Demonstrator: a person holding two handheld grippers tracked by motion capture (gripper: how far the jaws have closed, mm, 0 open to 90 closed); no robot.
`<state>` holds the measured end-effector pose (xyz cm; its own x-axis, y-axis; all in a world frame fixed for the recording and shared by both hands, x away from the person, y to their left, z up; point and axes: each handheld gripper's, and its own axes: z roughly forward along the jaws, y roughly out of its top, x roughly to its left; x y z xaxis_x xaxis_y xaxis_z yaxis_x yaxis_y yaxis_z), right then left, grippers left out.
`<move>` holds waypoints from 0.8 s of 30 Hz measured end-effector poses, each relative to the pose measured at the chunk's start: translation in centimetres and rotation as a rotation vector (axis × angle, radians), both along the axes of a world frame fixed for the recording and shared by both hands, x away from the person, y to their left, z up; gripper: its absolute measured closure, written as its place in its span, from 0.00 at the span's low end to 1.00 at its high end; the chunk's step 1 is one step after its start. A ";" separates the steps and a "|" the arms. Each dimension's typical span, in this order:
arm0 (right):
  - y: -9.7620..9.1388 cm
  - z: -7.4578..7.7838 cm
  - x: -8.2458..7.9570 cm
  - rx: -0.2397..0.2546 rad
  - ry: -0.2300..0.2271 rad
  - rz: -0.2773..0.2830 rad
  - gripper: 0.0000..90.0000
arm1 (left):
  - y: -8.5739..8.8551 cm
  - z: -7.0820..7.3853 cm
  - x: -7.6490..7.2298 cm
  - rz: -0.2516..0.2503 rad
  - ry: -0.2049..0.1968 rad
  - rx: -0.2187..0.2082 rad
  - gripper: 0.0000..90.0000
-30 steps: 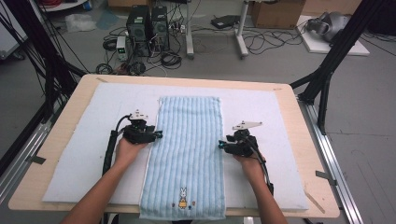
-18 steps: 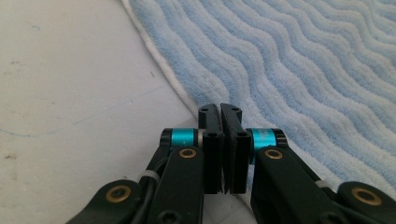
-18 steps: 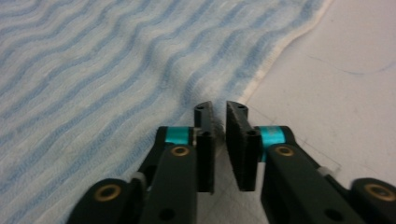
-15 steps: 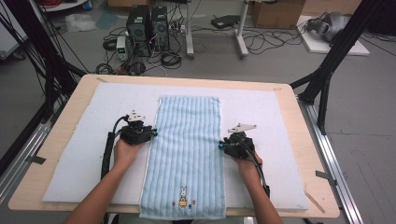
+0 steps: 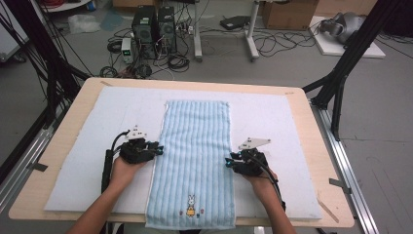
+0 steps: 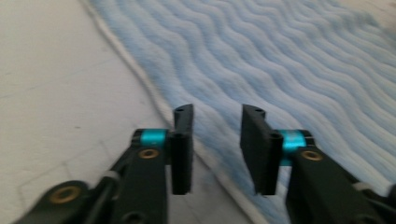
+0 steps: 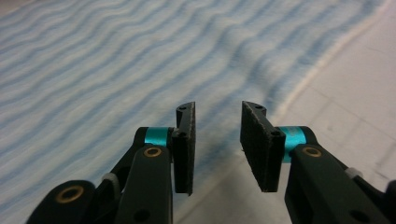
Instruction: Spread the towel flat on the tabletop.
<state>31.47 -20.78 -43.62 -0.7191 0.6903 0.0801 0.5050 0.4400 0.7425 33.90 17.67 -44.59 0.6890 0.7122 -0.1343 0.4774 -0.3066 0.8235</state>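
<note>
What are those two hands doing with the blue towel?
A person holds a left gripper and a right gripper, one at each long edge of a light blue towel lying flat on a white mat on the table. Each gripper's fingers have just been closing, but there is a gap between them, and they sit over the towel's edge without pinching it yet. It looks as if both edges are about to be grabbed.

Towel's (image 5: pixel 195 161) near hem runs past the frame.

High view overhead facing forward, gripper views close, sharing towel (image 5: pixel 195 161)
</note>
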 end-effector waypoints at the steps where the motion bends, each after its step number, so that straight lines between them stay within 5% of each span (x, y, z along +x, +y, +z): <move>1: 0.2 -0.1 -0.1 -0.002 0.002 0.018 0.73 | -0.2 0.0 -0.2 -0.018 -0.002 0.001 0.82; 6: 0.6 -0.7 -0.2 -0.034 0.024 0.038 0.71 | -1.1 -0.5 -0.5 -0.043 0.015 0.060 0.85; 11: 1.0 -0.3 -0.7 -0.099 0.037 0.079 0.68 | -0.7 -0.5 -1.3 -0.042 0.032 0.059 0.91; 16: 0.6 -0.2 -1.0 -0.089 0.055 0.106 0.67 | -0.2 -0.2 -1.5 -0.059 0.069 0.053 0.93; 18: 0.6 -0.1 -1.0 -0.084 0.065 0.113 0.60 | -0.1 -0.2 -1.4 -0.066 0.086 0.035 0.92; 20: 0.4 -0.1 -1.0 -0.046 0.028 0.099 0.48 | 0.2 -0.2 -1.0 -0.059 0.088 -0.008 0.82; 24: -0.7 1.0 -0.8 0.020 -0.092 0.005 0.32 | 1.1 0.2 -0.6 -0.033 0.001 -0.094 0.73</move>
